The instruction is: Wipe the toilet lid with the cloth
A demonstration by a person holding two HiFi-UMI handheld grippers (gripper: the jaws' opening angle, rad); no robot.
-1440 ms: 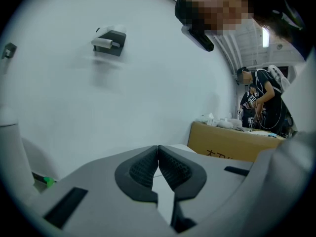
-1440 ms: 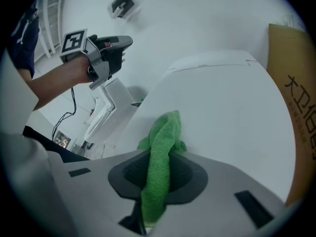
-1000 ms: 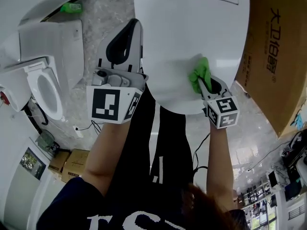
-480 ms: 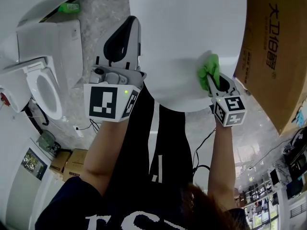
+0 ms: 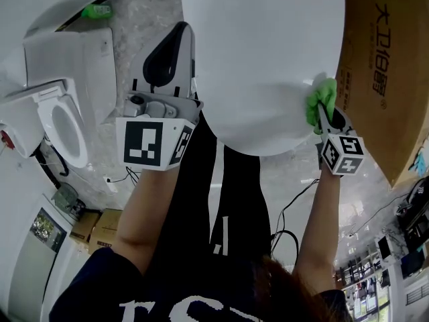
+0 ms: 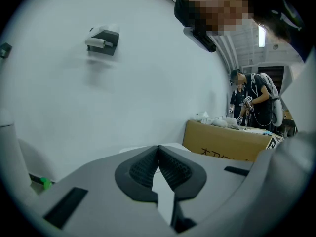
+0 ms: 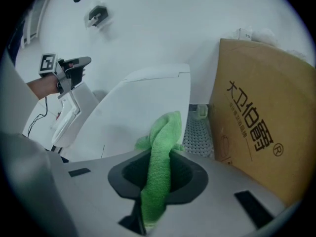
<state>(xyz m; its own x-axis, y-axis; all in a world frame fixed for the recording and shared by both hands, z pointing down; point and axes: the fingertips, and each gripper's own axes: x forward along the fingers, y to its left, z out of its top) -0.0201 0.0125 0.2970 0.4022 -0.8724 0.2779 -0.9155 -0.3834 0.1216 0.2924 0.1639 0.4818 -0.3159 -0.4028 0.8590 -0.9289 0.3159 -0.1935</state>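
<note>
The white toilet lid point(image 5: 268, 59) fills the top middle of the head view and slopes up in the right gripper view point(image 7: 133, 117). A green cloth point(image 5: 320, 100) point(image 7: 160, 162) is pinched in my right gripper point(image 5: 323, 113) point(image 7: 157, 177), which presses it against the lid's right edge, close to a cardboard box. My left gripper point(image 5: 175, 56) point(image 6: 158, 157) hovers at the lid's left side, jaws shut together with nothing between them.
A large brown cardboard box point(image 5: 385, 66) point(image 7: 261, 132) stands right beside the lid. A second white toilet point(image 5: 64, 106) with an open seat sits at the left on the marble floor. A small green object point(image 5: 99, 10) lies at the upper left. A person stands far off point(image 6: 252, 100).
My right gripper has slid the green cloth rightward across the lid, from its lower middle to its right edge. The left gripper has hardly moved.
</note>
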